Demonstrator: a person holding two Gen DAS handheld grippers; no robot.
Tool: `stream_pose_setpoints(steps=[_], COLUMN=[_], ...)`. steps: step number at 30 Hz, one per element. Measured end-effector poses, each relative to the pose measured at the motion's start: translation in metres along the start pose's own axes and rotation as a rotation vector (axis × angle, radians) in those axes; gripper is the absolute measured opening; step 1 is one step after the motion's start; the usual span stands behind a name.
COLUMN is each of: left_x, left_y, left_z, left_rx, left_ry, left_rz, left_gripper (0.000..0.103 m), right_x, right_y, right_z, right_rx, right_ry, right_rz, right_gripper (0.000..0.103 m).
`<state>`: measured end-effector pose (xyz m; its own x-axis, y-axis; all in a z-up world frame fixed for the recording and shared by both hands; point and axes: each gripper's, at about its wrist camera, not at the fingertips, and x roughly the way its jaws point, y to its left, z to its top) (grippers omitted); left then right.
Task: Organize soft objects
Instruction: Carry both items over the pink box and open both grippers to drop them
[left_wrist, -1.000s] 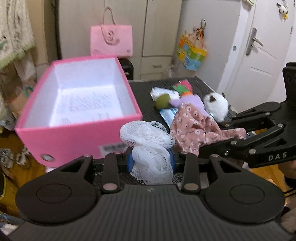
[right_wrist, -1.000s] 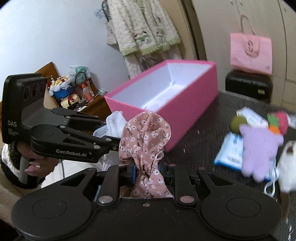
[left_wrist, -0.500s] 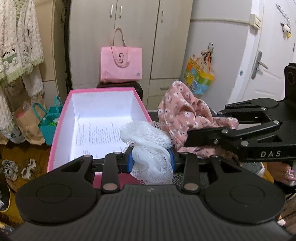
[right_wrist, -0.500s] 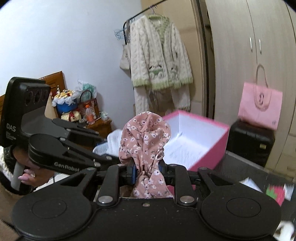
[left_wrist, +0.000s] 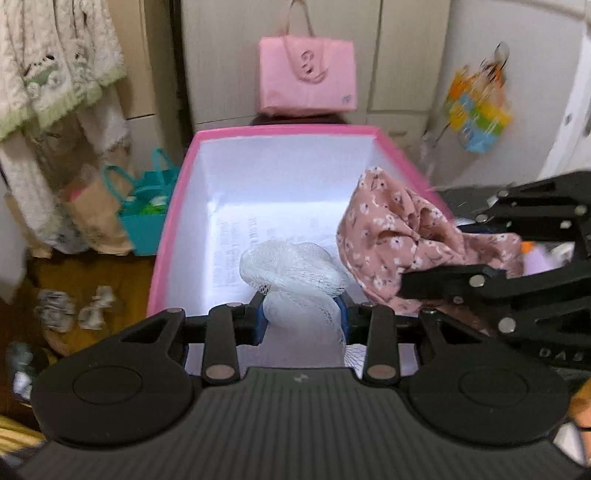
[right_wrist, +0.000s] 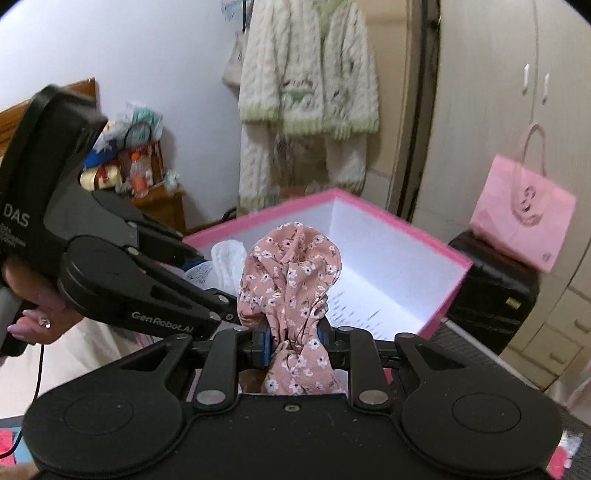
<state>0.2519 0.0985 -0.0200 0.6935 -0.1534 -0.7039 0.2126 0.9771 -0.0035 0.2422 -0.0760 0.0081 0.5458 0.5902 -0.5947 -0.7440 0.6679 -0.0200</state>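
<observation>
Left gripper (left_wrist: 301, 317) clamps white mesh bundle (left_wrist: 295, 273); right gripper (right_wrist: 295, 345) pinches floral pink cloth (right_wrist: 291, 280) — both held over open pink box (left_wrist: 173, 221), prob. ready to drop soft items inside. Box interior otherwise bare — only printed white lining.

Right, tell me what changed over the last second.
Both grippers carried their loads from beside the pink box to above its open top. Unchanged: left gripper shut on the white mesh, right gripper shut on the floral cloth.
</observation>
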Motion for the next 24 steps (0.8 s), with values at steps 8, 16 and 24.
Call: stream_pose_setpoints(steps=[8,16,24], left_x=[0.004,0.009,-0.018], left_y=[-0.005,-0.001,-0.002], left_z=[-0.002,-0.008,-0.002], left_rx=[0.072,0.070,0.119], left_ry=[0.032,0.098,0.009], left_rz=[0.011,0.010,0.059], left_gripper=[0.037,0.040,0.067], right_x=[0.029,0.038,0.025], right_y=[-0.007,0.001,-0.004], right_z=[0.005,0.000,0.006], right_rx=[0.020,-0.023,-0.011], right_ry=[0.082,0.133,0.117], right_rz=[0.026,0.044,0.047], right_gripper=[0.028,0.035,0.060])
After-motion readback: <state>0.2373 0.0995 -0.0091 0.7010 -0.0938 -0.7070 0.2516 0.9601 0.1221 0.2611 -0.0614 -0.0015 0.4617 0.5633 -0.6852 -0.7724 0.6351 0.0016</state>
